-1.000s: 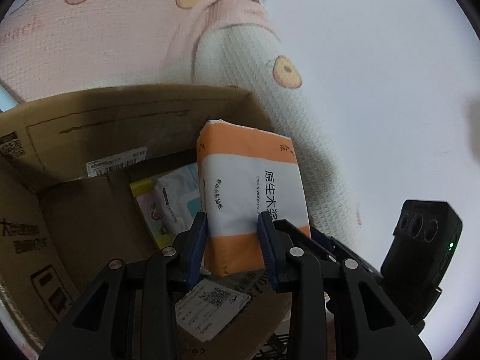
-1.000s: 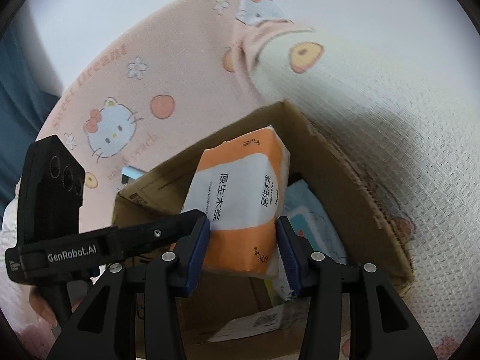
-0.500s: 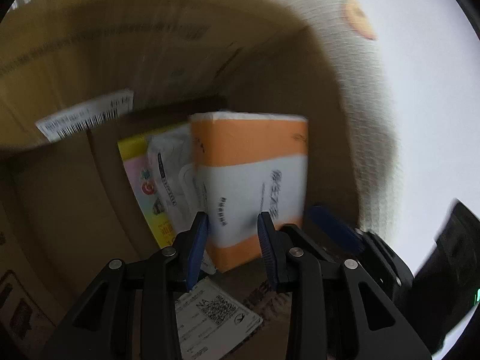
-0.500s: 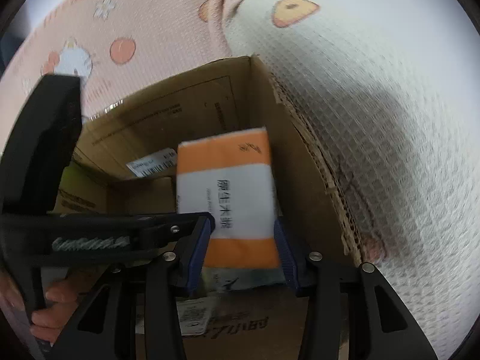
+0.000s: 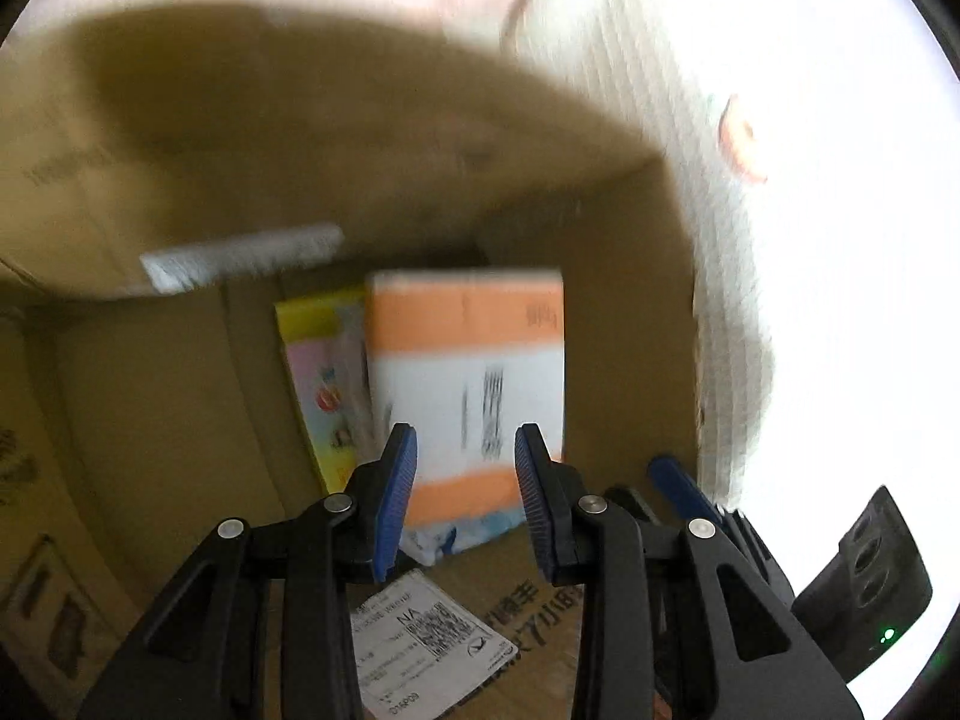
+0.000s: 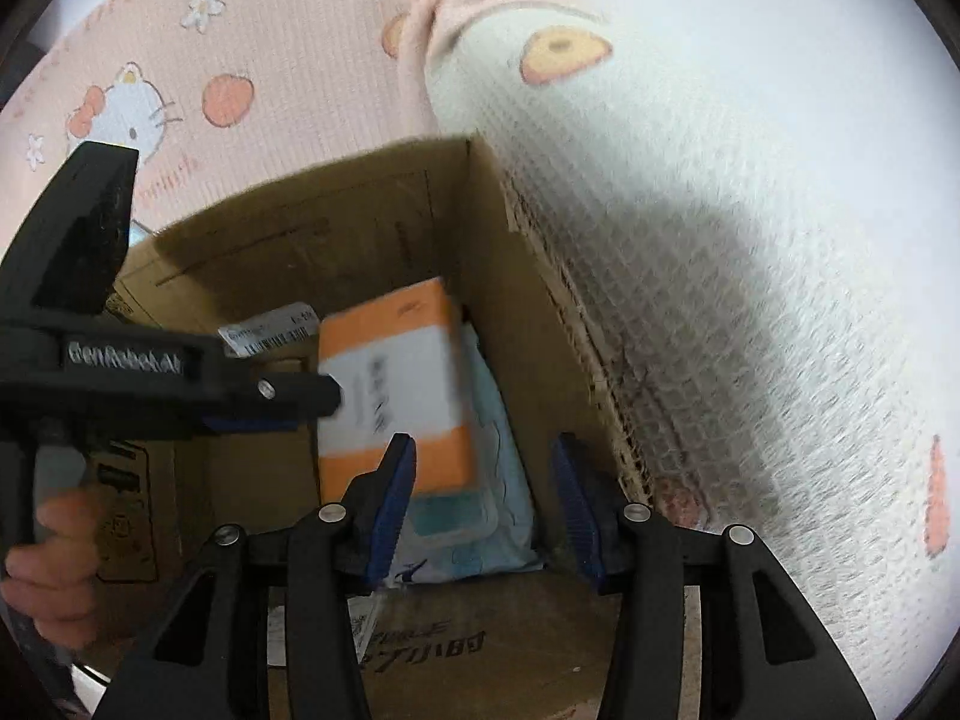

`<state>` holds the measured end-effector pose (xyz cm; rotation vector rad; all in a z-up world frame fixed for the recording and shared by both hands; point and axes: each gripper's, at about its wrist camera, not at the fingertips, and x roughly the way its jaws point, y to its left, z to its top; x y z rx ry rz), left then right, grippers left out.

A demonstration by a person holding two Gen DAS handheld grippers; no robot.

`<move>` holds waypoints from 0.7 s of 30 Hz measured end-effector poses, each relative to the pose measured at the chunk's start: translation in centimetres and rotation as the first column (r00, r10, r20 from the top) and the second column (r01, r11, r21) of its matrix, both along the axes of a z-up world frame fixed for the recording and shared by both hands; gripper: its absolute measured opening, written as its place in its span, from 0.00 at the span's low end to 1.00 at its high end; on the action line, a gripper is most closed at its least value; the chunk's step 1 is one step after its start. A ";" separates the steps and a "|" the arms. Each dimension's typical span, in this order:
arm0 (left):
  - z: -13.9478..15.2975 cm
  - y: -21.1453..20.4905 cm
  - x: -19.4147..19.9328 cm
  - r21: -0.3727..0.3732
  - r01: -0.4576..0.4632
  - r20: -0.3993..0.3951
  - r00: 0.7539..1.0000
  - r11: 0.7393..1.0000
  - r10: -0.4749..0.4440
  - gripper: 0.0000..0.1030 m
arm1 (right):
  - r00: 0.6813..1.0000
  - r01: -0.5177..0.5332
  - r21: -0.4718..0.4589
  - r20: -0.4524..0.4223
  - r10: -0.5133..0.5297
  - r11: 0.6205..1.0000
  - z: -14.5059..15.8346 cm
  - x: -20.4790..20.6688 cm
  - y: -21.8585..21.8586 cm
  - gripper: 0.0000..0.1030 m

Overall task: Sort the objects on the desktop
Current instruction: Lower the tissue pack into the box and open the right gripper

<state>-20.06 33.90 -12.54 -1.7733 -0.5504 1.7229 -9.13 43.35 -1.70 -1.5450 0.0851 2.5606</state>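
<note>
An orange and white tissue pack (image 5: 468,384) lies inside a brown cardboard box (image 5: 180,396), on top of a pale blue wipes pack (image 6: 492,480) and beside a yellow and pink packet (image 5: 324,384). My left gripper (image 5: 465,498) is open just in front of the tissue pack, its fingers apart from it. My right gripper (image 6: 483,498) is open over the box, the tissue pack (image 6: 393,390) lying left of its gap and free of the pads. The left gripper's body crosses the right wrist view (image 6: 120,372). The pack is blurred in both views.
The box wall (image 6: 540,324) stands close on the right. A white shipping label (image 5: 420,648) sits on the near flap. A pink and cream cartoon-print cloth (image 6: 720,240) covers the surface around the box. The right gripper's fingers (image 5: 678,480) show in the left wrist view.
Both grippers went down into the box with the tissue pack, then opened. The pack now lies loose on the packets in the box.
</note>
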 end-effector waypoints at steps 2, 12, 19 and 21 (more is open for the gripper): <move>0.3 -0.5 -0.4 -0.021 -0.025 -0.012 1.000 0.999 0.025 0.35 | 1.000 -0.012 0.008 -0.016 0.013 1.000 0.5 -0.2 -0.3 0.29; -2.5 0.0 -1.9 -0.143 -0.041 0.084 0.995 0.989 0.054 0.33 | 0.989 -0.011 -0.093 0.147 0.025 0.996 -1.7 -4.3 0.0 0.22; -3.5 0.8 -2.3 -0.110 -0.023 0.153 0.987 0.994 0.040 0.33 | 0.958 -0.062 0.090 0.284 0.034 0.994 -3.1 -5.4 -0.9 0.10; -3.9 0.6 -2.4 -0.093 -0.036 0.185 0.981 0.995 0.053 0.33 | 0.941 -0.109 0.150 0.333 0.053 0.983 -3.7 -5.5 -1.7 0.09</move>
